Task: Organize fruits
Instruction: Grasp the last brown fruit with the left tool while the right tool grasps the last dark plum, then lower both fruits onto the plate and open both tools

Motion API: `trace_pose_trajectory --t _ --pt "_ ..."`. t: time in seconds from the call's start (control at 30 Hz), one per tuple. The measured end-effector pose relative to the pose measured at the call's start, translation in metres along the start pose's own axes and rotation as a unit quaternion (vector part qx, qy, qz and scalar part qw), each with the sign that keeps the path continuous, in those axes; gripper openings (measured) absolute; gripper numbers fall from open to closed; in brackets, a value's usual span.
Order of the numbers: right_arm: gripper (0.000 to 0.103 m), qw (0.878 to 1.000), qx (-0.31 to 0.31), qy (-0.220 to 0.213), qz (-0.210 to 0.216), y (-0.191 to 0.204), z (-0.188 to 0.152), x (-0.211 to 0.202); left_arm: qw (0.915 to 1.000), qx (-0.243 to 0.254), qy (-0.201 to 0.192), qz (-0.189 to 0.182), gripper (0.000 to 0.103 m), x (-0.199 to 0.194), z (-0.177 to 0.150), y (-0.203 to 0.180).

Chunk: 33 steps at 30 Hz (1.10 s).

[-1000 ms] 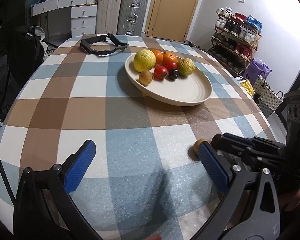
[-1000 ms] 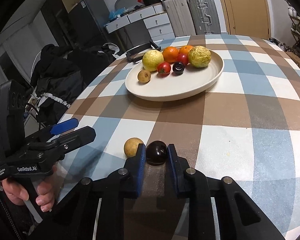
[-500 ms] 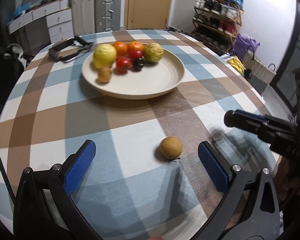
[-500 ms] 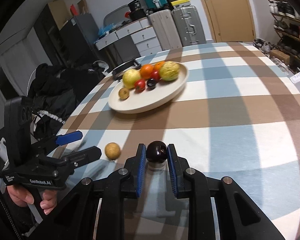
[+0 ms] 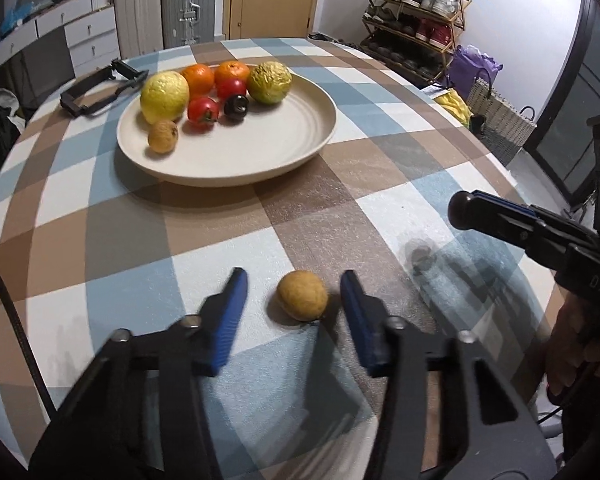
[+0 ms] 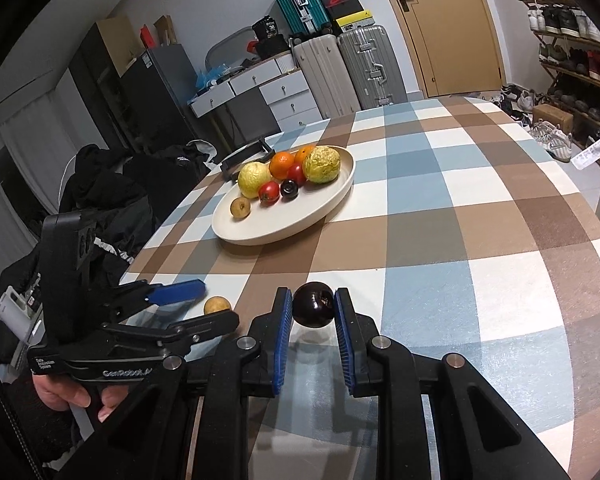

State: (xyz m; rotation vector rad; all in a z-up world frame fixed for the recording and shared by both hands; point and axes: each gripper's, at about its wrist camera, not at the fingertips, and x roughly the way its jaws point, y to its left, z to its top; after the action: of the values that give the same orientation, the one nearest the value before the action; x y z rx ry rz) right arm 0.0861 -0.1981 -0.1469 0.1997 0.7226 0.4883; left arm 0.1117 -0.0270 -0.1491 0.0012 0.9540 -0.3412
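A cream plate (image 5: 300,136) (image 6: 328,204) holds several fruits: a yellow citrus, oranges, tomatoes, a dark plum, a green-yellow fruit and a small tan one. A small tan round fruit (image 5: 302,295) (image 6: 217,305) lies on the checked tablecloth. My left gripper (image 5: 294,292) is open, its blue fingers on either side of this fruit, not touching it. My right gripper (image 6: 313,306) is shut on a dark plum (image 6: 313,309) and holds it above the table; it shows at the right of the left wrist view (image 5: 462,210).
A black clamp-like tool (image 5: 100,88) lies on the table behind the plate. The table edge (image 5: 500,160) curves at the right, with a shoe rack (image 5: 416,20) and bags beyond. Suitcases (image 6: 348,68), drawers and a dark jacket (image 6: 112,200) stand at the back and left.
My right gripper has lifted the dark plum off the table and drawn back. My left gripper has moved in on the tan fruit and its fingers have narrowed around it.
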Motion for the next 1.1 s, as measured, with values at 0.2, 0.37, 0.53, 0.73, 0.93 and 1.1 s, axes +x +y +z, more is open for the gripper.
trace_pose_trajectory --t 0.2,0.37,0.53,0.73,0.93,1.1 --pt "0.022 1.000 0.005 -0.002 0.002 -0.002 0.000 -0.001 0.9996 -0.011 0.003 -0.027 0.022 -0.002 0.003 0.006" --pt "0.022 1.000 0.004 -0.003 0.002 -0.002 0.001 -0.002 0.9994 -0.009 -0.014 -0.031 0.022 -0.010 0.011 0.009" --pt "0.022 1.000 0.001 -0.007 0.004 0.000 0.011 0.001 0.9987 -0.008 -0.036 -0.034 0.022 -0.017 0.029 0.012" --pt "0.022 1.000 -0.010 -0.014 0.009 0.004 0.036 0.011 0.9976 -0.017 -0.056 -0.038 0.022 -0.012 0.062 0.018" --pt "0.022 0.999 -0.011 -0.021 0.022 0.002 0.073 0.029 0.9969 -0.024 -0.059 -0.045 0.022 0.008 0.089 0.020" --pt "0.022 0.999 -0.008 -0.019 0.028 -0.007 0.101 0.050 0.9966 -0.029 -0.052 -0.056 0.022 0.032 0.109 0.020"
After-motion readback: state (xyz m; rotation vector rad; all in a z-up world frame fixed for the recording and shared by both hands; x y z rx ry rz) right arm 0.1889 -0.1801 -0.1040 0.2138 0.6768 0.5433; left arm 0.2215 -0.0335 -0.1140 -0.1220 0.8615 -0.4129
